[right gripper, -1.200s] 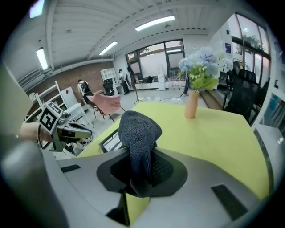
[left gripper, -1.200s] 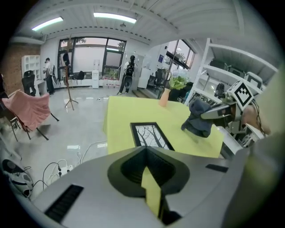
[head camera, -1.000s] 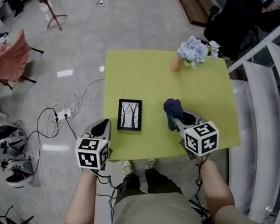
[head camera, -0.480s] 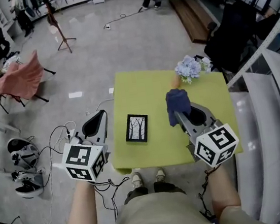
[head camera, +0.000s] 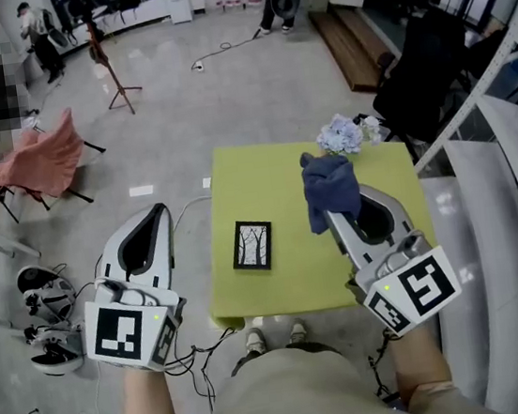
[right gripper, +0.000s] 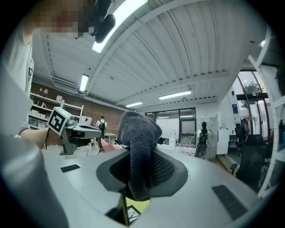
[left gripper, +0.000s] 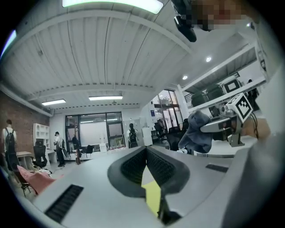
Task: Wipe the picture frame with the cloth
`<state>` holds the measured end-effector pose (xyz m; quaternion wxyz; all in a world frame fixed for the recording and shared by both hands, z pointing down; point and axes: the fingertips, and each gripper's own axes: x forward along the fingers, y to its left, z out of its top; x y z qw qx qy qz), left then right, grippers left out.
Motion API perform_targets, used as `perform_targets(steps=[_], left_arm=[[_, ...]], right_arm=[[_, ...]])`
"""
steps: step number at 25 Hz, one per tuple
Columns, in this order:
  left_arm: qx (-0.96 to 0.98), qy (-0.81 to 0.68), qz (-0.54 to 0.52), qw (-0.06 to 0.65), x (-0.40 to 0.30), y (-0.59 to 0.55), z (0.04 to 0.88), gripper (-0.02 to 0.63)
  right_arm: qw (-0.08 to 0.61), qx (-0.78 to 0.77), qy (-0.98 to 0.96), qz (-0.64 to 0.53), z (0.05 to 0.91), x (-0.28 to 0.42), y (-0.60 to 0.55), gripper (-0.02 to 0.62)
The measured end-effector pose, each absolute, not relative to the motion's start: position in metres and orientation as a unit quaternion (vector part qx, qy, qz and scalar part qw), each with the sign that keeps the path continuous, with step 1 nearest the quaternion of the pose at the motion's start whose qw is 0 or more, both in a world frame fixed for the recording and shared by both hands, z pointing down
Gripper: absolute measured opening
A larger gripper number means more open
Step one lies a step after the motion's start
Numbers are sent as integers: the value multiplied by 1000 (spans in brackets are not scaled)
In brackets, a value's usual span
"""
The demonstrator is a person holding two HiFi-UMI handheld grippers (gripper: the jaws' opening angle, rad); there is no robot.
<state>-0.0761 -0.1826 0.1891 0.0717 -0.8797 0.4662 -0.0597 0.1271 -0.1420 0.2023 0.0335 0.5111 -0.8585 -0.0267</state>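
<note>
A black picture frame [head camera: 253,245] with a tree print lies flat on the yellow-green table [head camera: 291,273], left of middle. My right gripper [head camera: 332,203] is raised high above the table's right side and is shut on a dark blue cloth [head camera: 329,188], which bunches above its jaws; the cloth [right gripper: 139,147] fills the jaws in the right gripper view. My left gripper [head camera: 154,215] is lifted out over the floor left of the table, shut with nothing in it. In the left gripper view its jaws meet, with the right gripper and the cloth [left gripper: 197,133] off to the right.
A bunch of pale blue flowers [head camera: 344,133] lies at the table's far right corner. Cables and a power strip [head camera: 184,216] trail on the floor left of the table. A chair draped in pink [head camera: 35,155] stands far left. White curved panels [head camera: 501,245] flank the right side.
Both grippers have risen well above the table and tilted up, so the gripper views look at the ceiling. The cloth stayed in the right gripper. The frame has not moved.
</note>
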Motion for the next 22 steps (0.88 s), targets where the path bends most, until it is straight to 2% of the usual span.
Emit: perform_targets(steps=[12,22], left_arm=[[-884,457,-59,77,-72,-147,205,8],[-888,447,-97,41,-68,-135,250,8]], right_arm=[[53,502,-863,-36,213,115,-112,80],[63,501,-863,-4,249,116,-108,76]])
